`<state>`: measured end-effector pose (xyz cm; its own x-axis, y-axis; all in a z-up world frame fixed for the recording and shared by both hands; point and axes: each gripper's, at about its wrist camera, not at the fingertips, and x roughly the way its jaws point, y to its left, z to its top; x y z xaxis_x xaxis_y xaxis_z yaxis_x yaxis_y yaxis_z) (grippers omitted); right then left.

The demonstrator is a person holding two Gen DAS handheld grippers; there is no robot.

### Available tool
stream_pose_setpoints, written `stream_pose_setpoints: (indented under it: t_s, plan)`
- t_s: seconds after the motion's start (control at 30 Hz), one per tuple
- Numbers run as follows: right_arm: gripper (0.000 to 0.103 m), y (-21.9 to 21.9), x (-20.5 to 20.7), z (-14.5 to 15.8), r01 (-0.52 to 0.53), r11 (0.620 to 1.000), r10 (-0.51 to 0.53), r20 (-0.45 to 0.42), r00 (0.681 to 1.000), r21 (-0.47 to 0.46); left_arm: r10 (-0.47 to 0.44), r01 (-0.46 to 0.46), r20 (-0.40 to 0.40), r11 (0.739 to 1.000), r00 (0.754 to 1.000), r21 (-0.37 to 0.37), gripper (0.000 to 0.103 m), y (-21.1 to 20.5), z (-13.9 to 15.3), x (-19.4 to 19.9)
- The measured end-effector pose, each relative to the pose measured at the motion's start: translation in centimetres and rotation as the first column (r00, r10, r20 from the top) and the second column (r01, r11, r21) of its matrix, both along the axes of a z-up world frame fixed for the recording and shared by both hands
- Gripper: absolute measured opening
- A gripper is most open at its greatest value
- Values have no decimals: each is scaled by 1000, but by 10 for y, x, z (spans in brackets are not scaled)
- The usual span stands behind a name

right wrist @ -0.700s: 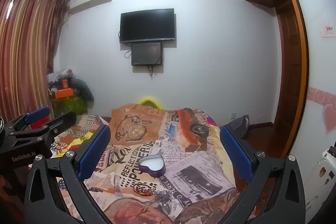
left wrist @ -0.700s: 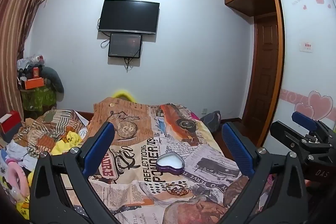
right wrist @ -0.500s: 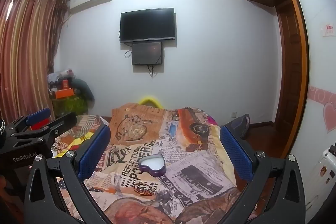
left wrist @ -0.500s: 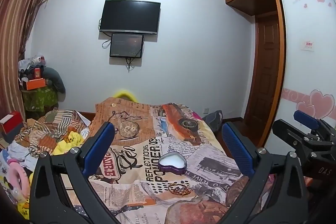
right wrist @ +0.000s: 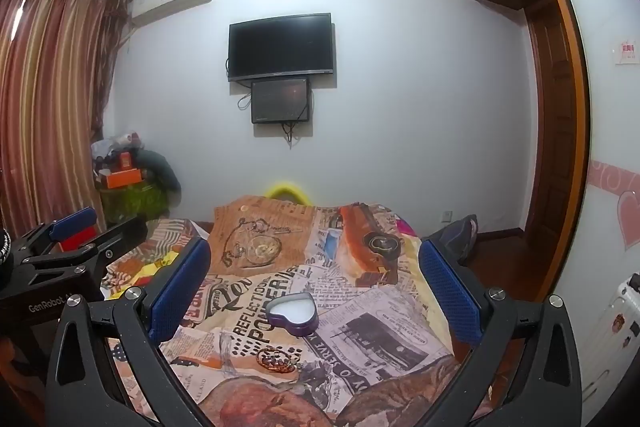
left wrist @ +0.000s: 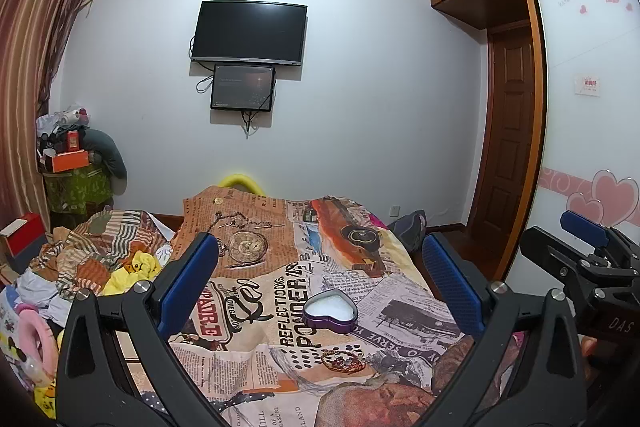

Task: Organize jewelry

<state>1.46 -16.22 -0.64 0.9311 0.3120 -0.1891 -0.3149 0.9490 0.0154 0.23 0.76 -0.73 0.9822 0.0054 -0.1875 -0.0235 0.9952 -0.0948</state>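
A purple heart-shaped box [left wrist: 330, 313] with a white inside lies open on the newspaper-print bedspread [left wrist: 280, 279]; it also shows in the right wrist view [right wrist: 293, 311]. A gold and red piece of jewelry [left wrist: 343, 360] lies on the spread just in front of the box, also in the right wrist view [right wrist: 277, 359]. My left gripper [left wrist: 320, 283] is open and empty, held above the bed short of both. My right gripper [right wrist: 316, 279] is open and empty too, to the right of the left one [right wrist: 64, 247].
A heap of clothes [left wrist: 88, 263] and a pink ring [left wrist: 34, 339] lie on the bed's left side. A cluttered stand [left wrist: 72, 171] is in the left corner. A wardrobe [left wrist: 588, 107] and door [left wrist: 508, 155] stand on the right, a bag [right wrist: 460, 231] on the floor.
Both views have shifted slightly; the box and jewelry sit a touch higher in frame. Both grippers stay open. Nothing on the bed has moved.
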Motion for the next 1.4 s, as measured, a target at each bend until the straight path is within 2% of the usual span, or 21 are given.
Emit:
stream_pose_setpoints:
  t_s: [1.4]
  plan:
    - [103, 1, -2, 1, -7, 1000, 7, -13, 1000, 20, 2, -2, -11, 1000, 1000, 6, 103, -4, -2, 3]
